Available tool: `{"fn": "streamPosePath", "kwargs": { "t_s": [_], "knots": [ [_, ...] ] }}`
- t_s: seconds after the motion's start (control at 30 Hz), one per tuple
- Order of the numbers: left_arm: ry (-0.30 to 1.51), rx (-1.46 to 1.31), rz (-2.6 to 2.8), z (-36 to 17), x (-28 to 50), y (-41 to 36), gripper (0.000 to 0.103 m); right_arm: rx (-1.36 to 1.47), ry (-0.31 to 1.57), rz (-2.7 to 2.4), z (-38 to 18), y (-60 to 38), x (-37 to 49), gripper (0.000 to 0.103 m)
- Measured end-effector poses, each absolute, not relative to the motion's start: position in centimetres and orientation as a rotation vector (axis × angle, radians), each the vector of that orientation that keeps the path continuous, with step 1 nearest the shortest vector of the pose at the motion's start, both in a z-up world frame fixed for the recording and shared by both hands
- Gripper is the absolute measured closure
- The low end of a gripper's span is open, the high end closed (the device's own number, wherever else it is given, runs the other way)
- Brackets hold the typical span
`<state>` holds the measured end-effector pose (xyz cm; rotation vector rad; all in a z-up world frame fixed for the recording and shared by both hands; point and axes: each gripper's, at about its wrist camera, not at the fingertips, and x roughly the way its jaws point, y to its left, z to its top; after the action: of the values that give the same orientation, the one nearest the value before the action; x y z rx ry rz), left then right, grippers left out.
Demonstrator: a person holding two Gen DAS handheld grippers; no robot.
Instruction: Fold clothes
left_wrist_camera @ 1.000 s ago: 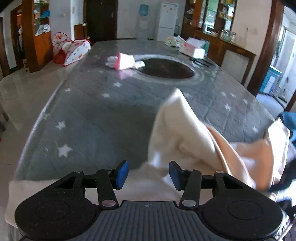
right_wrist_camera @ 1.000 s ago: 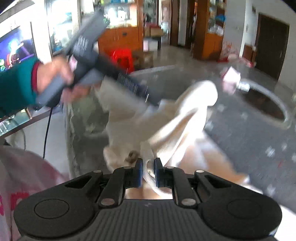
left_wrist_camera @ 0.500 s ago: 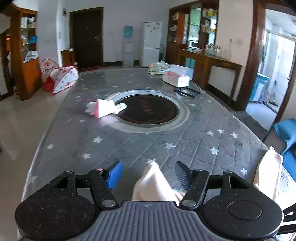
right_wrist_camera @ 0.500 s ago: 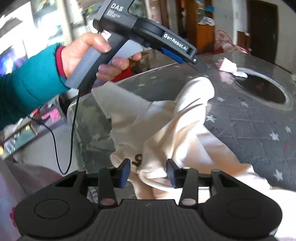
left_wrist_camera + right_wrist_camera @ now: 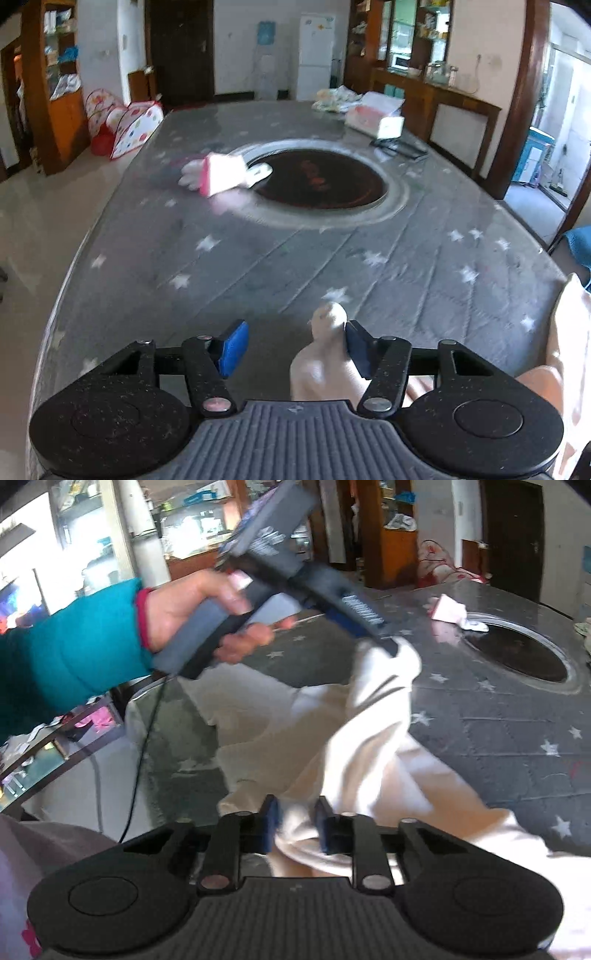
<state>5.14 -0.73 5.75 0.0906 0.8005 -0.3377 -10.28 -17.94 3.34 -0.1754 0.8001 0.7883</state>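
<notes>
**Cream garment bunched between both claws at the near table edge**

Cream garment lies crumpled on the grey star-print table cover, at the near end of the table. One fold rises in a peak toward the left gripper; the rest spreads down to the right gripper and past it on its right side.

Right gripper: jaws narrow and closing, a thick fold of the garment between the blue pads. Pads look pressed on the cloth from both sides.

Left gripper: jaws about half wide, closing. A tip of the cloth stands up between them, lying against the right-hand pad; the left-hand pad is apart from it, bare table cover in the gap. Seen from the right wrist, the left hand in a teal sleeve holds the tool above and left of the right claw, its tip at the peak of the fold.

Ahead of the left claw, well apart: round dark inset in the table, a pink-and-white item at its left rim. Farther off to the right, a tissue box.
</notes>
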Motion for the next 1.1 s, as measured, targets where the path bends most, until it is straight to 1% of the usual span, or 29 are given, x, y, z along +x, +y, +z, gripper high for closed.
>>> {"fn": "streamPosePath", "kwargs": {
  "t_s": [0.07, 0.27, 0.53, 0.6, 0.63, 0.67, 0.7, 0.77, 0.83, 0.93, 1.0, 1.07, 1.1],
  "knots": [
    [0.815, 0.092, -0.346, 5.5, 5.2, 0.0, 0.043, -0.175, 0.788, 0.755, 3.5, -18.4, -9.8, 0.094],
    [0.837, 0.121, -0.388, 5.2, 5.3, 0.5, 0.039, -0.165, 0.72, 0.64, 5.3, -20.7, -7.8, 0.096],
    [0.852, 0.101, -0.469, 5.9, 7.5, -1.6, 0.038, -0.167, 0.628, 0.495, 7.8, -23.9, -4.4, 0.096],
    [0.868, 0.096, -0.481, 5.5, 8.4, -2.2, 0.042, -0.172, 0.609, 0.463, 8.1, -24.6, -3.4, 0.096],
    [0.878, 0.096, -0.487, 5.3, 8.9, -2.5, 0.055, -0.173, 0.6, 0.446, 8.2, -24.9, -2.9, 0.096],
    [0.884, 0.092, -0.493, 5.1, 9.2, -2.6, 0.071, -0.166, 0.59, 0.425, 8.2, -25.4, -2.4, 0.096],
    [0.886, 0.082, -0.499, 4.9, 9.3, -2.5, 0.076, -0.16, 0.58, 0.405, 8.2, -25.8, -1.9, 0.096],
    [0.875, 0.07, -0.5, 4.7, 9.3, -2.1, 0.079, -0.146, 0.579, 0.375, 7.9, -26.6, -1.1, 0.096],
    [0.864, 0.07, -0.49, 4.4, 9.3, -1.6, 0.085, -0.129, 0.585, 0.341, 7.4, -27.6, -0.1, 0.096],
    [0.907, 0.097, -0.449, 3.5, 10.0, -1.1, 0.084, -0.124, 0.625, 0.302, 5.9, -28.5, 1.4, 0.096],
    [0.927, 0.088, -0.439, 3.1, 10.5, -0.7, 0.081, -0.122, 0.66, 0.283, 4.7, -28.9, 2.5, 0.096],
    [0.93, 0.057, -0.433, 3.2, 11.0, -0.5, 0.058, -0.117, 0.687, 0.278, 3.9, -29.2, 3.4, 0.096],
    [0.927, 0.046, -0.432, 3.3, 11.3, -0.5, 0.057, -0.115, 0.699, 0.276, 3.5, -29.3, 3.9, 0.096]
  ]
}}
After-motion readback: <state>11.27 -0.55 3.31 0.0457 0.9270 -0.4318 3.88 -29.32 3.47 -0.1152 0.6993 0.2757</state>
